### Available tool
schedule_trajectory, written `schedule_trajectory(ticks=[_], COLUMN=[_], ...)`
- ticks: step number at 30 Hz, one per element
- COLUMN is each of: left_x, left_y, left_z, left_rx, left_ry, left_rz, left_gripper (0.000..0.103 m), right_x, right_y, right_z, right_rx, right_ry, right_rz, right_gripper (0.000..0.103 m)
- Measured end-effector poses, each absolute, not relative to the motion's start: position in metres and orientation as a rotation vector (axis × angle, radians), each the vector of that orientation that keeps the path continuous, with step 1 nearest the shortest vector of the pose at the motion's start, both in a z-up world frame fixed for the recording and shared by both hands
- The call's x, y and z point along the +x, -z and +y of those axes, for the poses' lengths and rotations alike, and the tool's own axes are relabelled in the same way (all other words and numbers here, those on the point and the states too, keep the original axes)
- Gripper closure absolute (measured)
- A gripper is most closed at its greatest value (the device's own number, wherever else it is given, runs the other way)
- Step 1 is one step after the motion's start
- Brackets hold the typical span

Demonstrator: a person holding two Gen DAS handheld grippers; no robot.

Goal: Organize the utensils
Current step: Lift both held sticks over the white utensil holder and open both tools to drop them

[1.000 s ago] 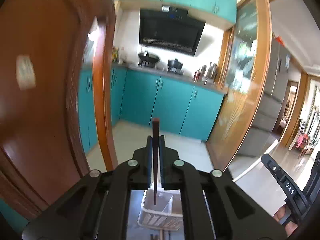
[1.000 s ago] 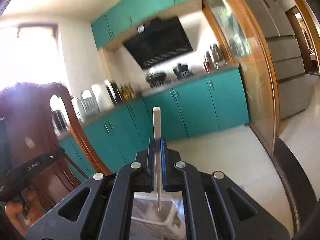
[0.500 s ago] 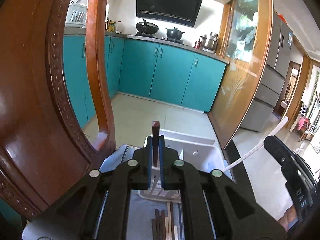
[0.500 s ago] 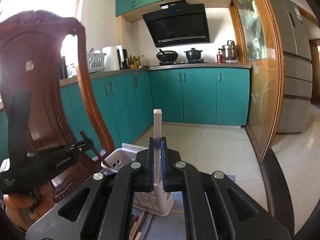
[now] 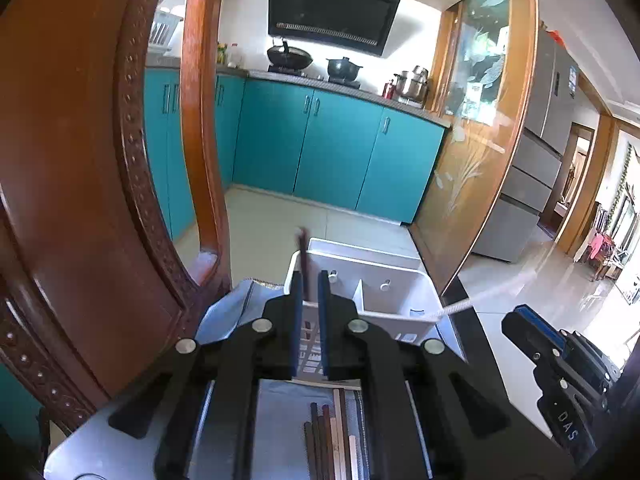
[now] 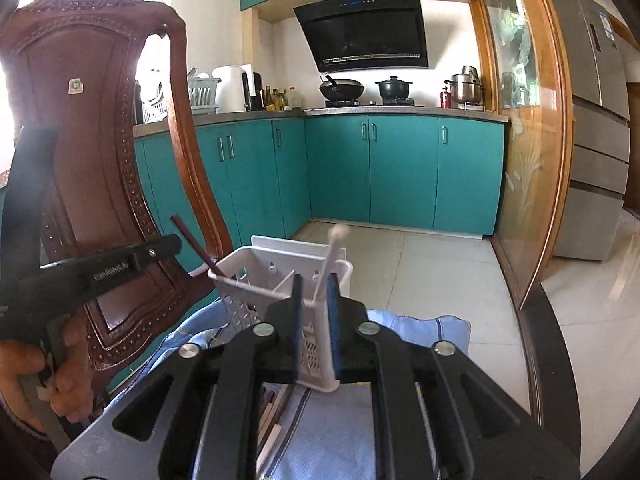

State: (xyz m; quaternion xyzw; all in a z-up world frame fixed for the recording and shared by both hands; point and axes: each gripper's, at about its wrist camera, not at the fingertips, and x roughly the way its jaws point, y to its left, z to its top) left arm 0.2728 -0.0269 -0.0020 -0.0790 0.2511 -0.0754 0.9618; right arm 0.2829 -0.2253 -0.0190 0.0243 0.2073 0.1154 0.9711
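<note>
We have just parted the jaws of the right gripper (image 6: 316, 292) and the left gripper (image 5: 309, 286), dropping a white chopstick (image 6: 330, 258) and a brown chopstick (image 5: 303, 258) into the white caddy (image 5: 394, 300), apparently free, while more chopsticks (image 5: 330, 436) await on the cloth.

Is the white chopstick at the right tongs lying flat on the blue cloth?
No, the white chopstick stands tilted in the white plastic utensil basket, between the right tongs.

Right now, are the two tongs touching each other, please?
Apart. The right wrist view shows the left tongs well left of the right tongs, with the white basket's rim between them.
</note>
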Motion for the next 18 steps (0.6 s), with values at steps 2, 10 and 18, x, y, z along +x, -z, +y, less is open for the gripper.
schedule_trajectory(ticks=[2,10,18], left_x=[0.267,0.238,0.228], left_y=[0.002,0.010,0.026], left_z=[-0.026,-0.017,0.004], left_rx=[-0.141,-0.080,-0.135], left_ry=[0.154,0.124,0.086], left_rz=[0.495,0.457,0.517], left_gripper=[0.092,0.086,0.082], right_x=[0.275,0.244,0.278], right_y=[0.021,0.056,0.131], right_z=[-0.233,-0.242,-0.194], right_rx=[0.071,0.070,-0.077], right_ry=[-0.232,-0.206,-0.232], right_rz=[0.415,0.480,0.851], right_gripper=[0.074,0.070,0.069])
